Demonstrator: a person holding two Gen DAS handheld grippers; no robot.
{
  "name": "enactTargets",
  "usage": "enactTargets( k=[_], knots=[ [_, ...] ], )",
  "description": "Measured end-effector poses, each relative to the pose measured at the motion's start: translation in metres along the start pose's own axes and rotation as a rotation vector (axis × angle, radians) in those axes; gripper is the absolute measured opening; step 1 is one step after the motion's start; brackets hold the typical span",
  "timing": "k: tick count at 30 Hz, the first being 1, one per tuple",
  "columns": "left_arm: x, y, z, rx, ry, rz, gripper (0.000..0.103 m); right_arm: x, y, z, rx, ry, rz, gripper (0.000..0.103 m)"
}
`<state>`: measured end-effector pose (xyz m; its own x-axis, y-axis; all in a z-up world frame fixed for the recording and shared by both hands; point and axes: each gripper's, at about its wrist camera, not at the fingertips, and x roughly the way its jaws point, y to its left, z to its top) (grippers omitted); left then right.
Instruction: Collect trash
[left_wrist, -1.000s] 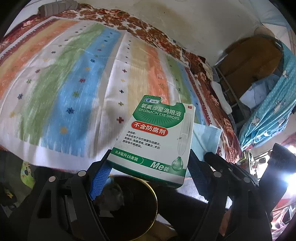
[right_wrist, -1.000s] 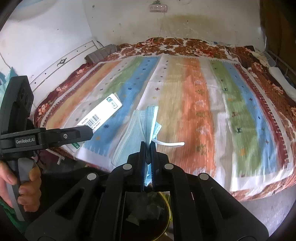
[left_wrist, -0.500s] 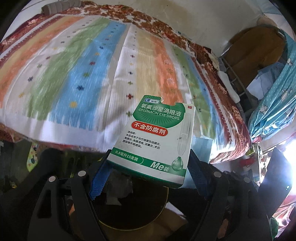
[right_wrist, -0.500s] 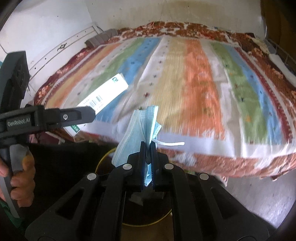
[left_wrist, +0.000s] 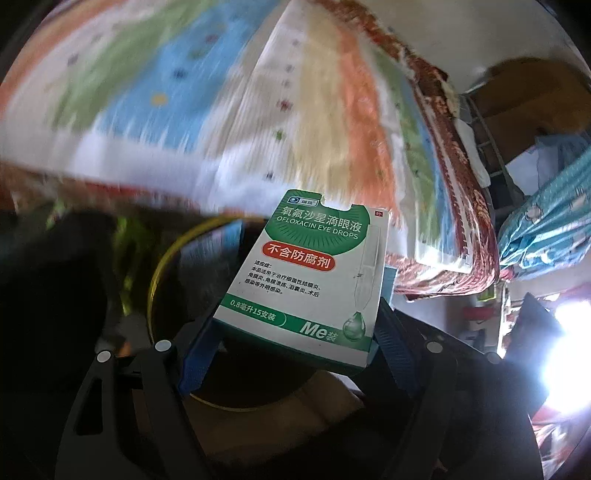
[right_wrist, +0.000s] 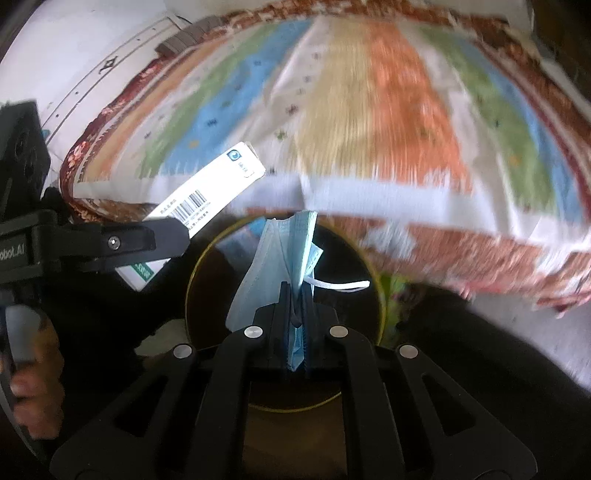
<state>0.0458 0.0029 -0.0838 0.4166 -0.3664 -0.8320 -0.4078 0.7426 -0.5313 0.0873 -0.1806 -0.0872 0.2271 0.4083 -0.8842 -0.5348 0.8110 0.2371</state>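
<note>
a: which step is in hand?
b: the drop-off, by the look of it. the left claw (left_wrist: 295, 354) grips the eye drops box (left_wrist: 306, 280) across its lower end, and the right claw (right_wrist: 295, 317) is clenched on a folded blue face mask (right_wrist: 280, 266). both hang over the dark, yellow-rimmed trash bin (right_wrist: 378, 295) beside the striped bed (right_wrist: 369, 110).
a: and next?
b: each claw likely needs to release once its item is squarely over the bin's mouth.
a: how do the items look?
b: the box is white and green, flat, intact; the mask is limp, a white ear loop sticking out sideways.
</note>
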Motion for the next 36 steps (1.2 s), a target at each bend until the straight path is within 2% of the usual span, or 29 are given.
enactTargets(
  k=[2, 4, 6, 7, 11, 18, 22, 27, 31, 33, 36],
  knots=[
    [0.005, 0.004, -0.002, -0.03, 0.021, 0.002, 0.078, 0.007, -0.003, -0.002, 0.021, 0.029, -0.005, 0.007],
    [0.008, 0.007, -0.002, -0.051, 0.033, 0.0, 0.078, 0.01, -0.004, -0.003, 0.029, 0.039, -0.007, 0.012],
    [0.011, 0.011, -0.001, -0.078, 0.041, -0.006, 0.082, 0.013, -0.005, -0.002, 0.041, 0.046, 0.008, 0.033],
    [0.013, 0.013, -0.001, -0.095, 0.041, -0.011, 0.089, 0.014, -0.005, -0.003, 0.045, 0.054, 0.013, 0.035],
    [0.009, 0.018, 0.001, -0.125, 0.016, -0.012, 0.089, 0.014, -0.005, -0.002, 0.046, 0.057, 0.019, 0.038],
    [-0.004, 0.005, 0.005, -0.02, -0.038, 0.052, 0.089, -0.002, -0.004, 0.0, 0.018, 0.003, 0.009, 0.044],
    [-0.017, -0.008, 0.004, 0.094, -0.093, 0.105, 0.089, -0.022, 0.0, -0.002, -0.018, -0.068, 0.0, 0.049],
    [-0.047, -0.03, -0.017, 0.304, -0.227, 0.18, 0.094, -0.054, -0.002, -0.013, -0.06, -0.165, -0.019, 0.063],
    [-0.072, -0.028, -0.045, 0.379, -0.326, 0.201, 0.097, -0.079, -0.003, -0.034, -0.106, -0.234, -0.027, 0.078],
    [-0.08, -0.028, -0.057, 0.407, -0.358, 0.229, 0.097, -0.09, -0.002, -0.043, -0.124, -0.267, -0.022, 0.091],
    [-0.084, -0.027, -0.069, 0.438, -0.366, 0.225, 0.097, -0.104, 0.001, -0.059, -0.137, -0.324, 0.005, 0.094]
  ],
)
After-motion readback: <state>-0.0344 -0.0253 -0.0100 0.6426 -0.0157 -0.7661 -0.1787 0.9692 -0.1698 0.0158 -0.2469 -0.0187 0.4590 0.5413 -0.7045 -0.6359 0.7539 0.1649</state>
